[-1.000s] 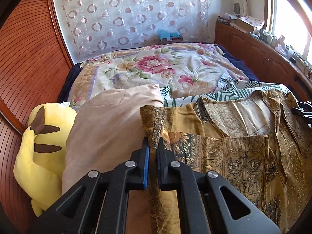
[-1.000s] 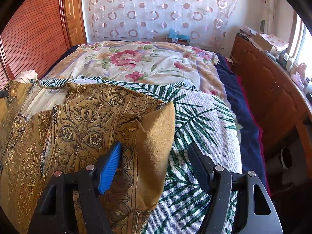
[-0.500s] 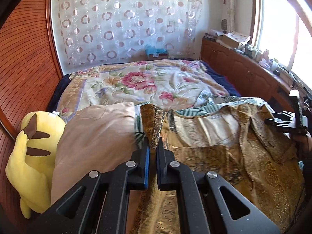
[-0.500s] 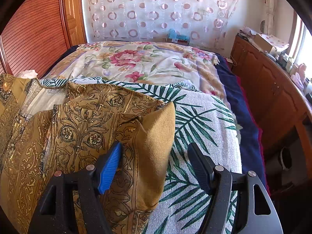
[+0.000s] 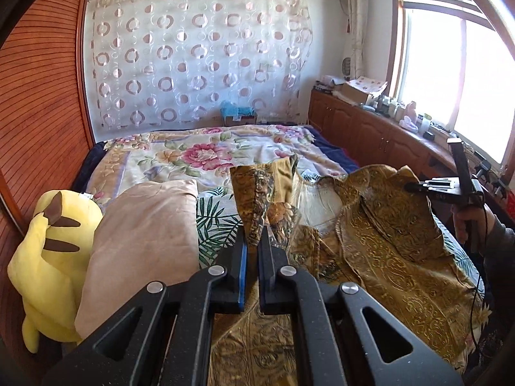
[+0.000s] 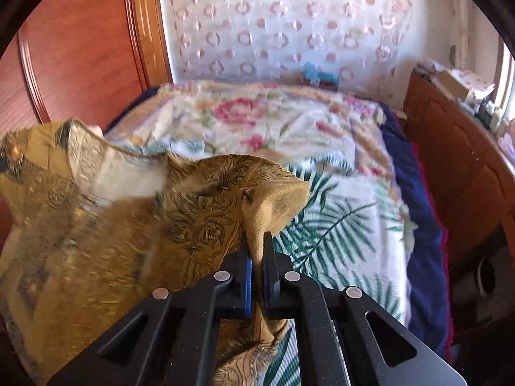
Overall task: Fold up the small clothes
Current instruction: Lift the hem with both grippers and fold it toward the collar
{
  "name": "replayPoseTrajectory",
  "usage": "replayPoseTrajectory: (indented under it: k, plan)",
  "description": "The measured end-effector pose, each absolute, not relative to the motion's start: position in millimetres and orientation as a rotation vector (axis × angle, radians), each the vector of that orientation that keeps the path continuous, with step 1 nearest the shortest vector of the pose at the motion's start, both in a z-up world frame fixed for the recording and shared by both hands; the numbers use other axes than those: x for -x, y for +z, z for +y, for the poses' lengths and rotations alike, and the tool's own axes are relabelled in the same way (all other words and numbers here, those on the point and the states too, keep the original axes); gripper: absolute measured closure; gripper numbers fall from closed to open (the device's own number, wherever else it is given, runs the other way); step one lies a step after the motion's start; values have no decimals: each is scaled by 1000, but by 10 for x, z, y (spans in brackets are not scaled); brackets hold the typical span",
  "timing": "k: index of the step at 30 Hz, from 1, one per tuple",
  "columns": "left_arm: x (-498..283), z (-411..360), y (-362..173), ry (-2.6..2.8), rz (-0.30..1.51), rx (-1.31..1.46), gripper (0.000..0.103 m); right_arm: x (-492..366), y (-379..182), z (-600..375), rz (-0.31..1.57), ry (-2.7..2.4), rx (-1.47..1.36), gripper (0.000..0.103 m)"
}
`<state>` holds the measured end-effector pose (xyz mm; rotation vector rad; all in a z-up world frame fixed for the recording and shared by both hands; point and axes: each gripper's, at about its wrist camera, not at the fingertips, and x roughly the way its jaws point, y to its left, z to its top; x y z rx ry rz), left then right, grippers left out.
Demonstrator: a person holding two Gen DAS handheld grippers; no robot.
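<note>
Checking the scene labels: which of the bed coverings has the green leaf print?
The white towel directly under the golden shirt. The quilt farther back shows pink flowers instead.

The floral bedspread (image 5: 206, 154) beyond is bare, so a gripper can pass there. On the left a beige pillow (image 5: 145, 234) and a yellow plush toy (image 5: 51, 254) stand in the way; on the right, wooden cabinets (image 5: 363, 132)

Yellow plush (image 5: 48, 244) beside beige pillow (image 5: 145, 241) on floral bedspread (image 5: 199, 154).
</note>
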<state>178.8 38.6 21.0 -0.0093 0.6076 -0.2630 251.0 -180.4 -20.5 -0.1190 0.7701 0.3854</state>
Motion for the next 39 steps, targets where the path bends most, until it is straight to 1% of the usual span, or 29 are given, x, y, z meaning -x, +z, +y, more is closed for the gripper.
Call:
replayPoseTrajectory:
  k: [6,12,20,26,30,39]
  plan:
    - [-1440,498,249,-261,576,23,97,-1887,139,-1881,656,398,93,99]
    - [-1063,570,218,-245,559,23,97,-1255,124,-2007,623,403,81,99]
    - [-576,576,68,-225,566,30,97,-612,-7,-2161,635,409,56,99]
    - [-426,601,-2,-221,565,32,97,-407,7,-2203,634,437,6,99]
    - [-335,659,-19,-213,558,28,97,-365,11,-2203,634,438,28,99]
    - [34,981,-128,-178,565,84,97,-106,-28,-2350,653,462,-25,99]
